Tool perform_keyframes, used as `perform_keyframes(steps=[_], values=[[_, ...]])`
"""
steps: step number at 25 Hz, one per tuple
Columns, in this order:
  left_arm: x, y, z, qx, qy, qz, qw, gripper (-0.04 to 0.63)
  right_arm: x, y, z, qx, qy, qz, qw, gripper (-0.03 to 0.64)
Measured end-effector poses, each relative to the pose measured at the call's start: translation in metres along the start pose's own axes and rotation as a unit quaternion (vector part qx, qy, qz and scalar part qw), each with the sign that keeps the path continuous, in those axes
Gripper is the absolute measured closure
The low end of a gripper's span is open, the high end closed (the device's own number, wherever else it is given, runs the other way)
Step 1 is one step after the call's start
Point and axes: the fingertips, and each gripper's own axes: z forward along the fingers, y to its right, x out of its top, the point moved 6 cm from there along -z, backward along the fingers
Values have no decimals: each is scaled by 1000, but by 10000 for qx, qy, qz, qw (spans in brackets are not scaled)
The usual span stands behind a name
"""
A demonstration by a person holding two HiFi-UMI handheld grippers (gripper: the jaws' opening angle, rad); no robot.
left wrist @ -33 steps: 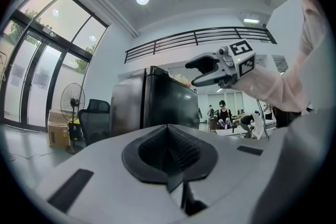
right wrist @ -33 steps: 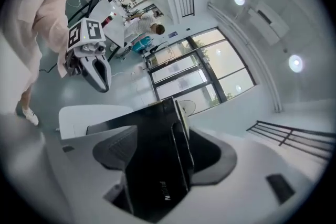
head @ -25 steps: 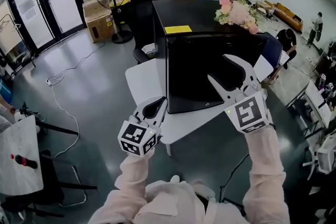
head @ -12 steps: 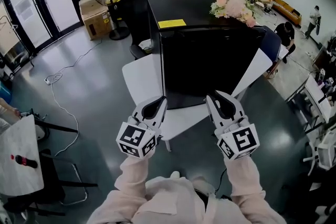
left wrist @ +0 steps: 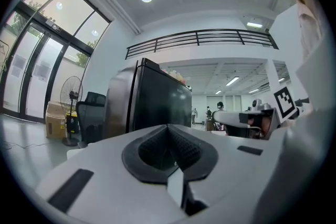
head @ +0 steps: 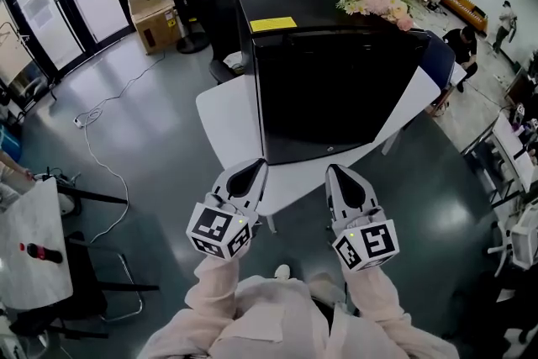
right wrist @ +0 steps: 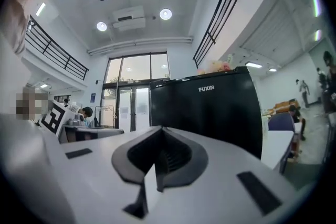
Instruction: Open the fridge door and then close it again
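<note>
The fridge is a compact black box standing upright on a white table, set toward the table's far side with bare tabletop in front of it. Its door is shut, sitting flush with the body, a glossy dark panel that carries white FUXIN lettering near its top edge. A yellow label lies flat on the roof near the front left corner. Low on the door there's a small pale mark, possibly a badge.

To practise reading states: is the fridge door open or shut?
Shut. The door sits flush against the fridge body, with no gap or interior showing.
</note>
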Motion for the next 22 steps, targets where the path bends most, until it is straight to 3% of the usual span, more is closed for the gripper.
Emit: perform_keyframes(steps=[12,22], values=[[-25,-2,-13,320,-263,-104,9991,583,-23,14,-6,-304,-276,195,9990,607],[-28,-5,-14,447,-288,-133,9985,583,-25,5,4,-73,-455,156,9988,607]])
